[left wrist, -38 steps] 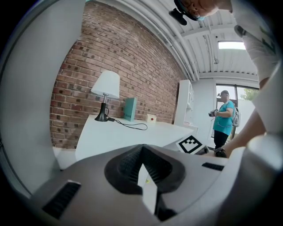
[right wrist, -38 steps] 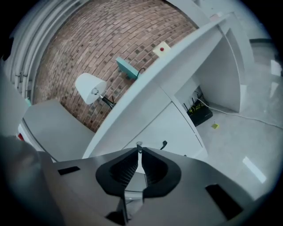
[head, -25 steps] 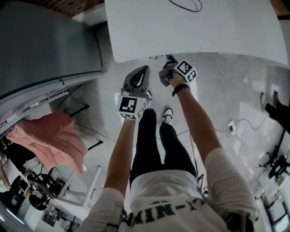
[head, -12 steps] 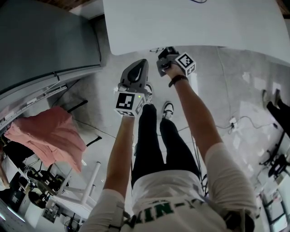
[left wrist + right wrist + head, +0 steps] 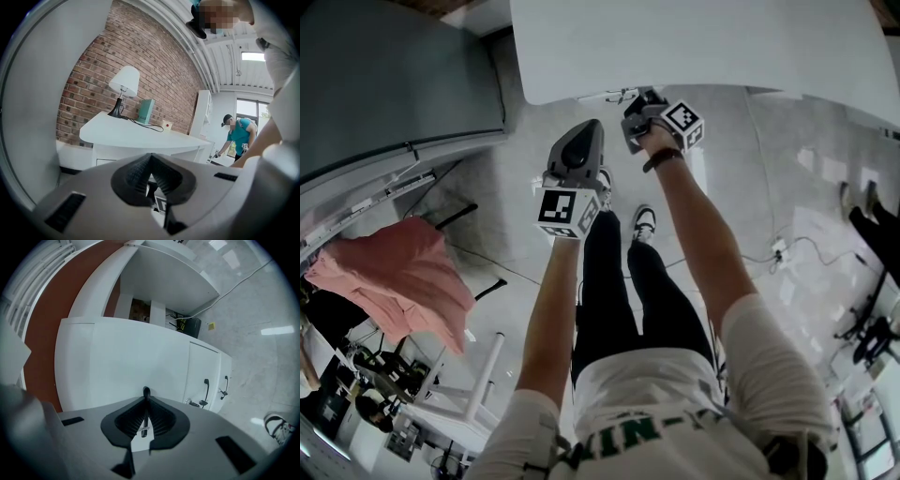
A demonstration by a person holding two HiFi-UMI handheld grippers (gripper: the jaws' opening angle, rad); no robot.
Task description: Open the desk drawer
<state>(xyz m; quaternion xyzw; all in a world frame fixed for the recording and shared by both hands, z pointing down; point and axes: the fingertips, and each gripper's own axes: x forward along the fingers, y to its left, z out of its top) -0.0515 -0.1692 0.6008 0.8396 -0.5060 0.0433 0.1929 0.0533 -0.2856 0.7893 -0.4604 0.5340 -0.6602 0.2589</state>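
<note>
Drawer front (image 5: 126, 366) sits under the near edge of the desk (image 5: 694, 47), facing the person. Its thin black handle (image 5: 146, 392) stands proud of that face. Right gripper (image 5: 637, 105) has just been closing and is now clamped on the handle, with the bar lying along the seam between its jaws. My read: pull straight back off the desk face, toward the person. Left gripper (image 5: 587, 133) has jaws together and nothing in them. It's short of the desk, beside the right one and further from the handle.

The drawer handle (image 5: 146, 392) sits between the right tongs (image 5: 146, 423), below the surface (image 5: 694, 47); two cabinet handles (image 5: 206, 391) lie to their right.
</note>
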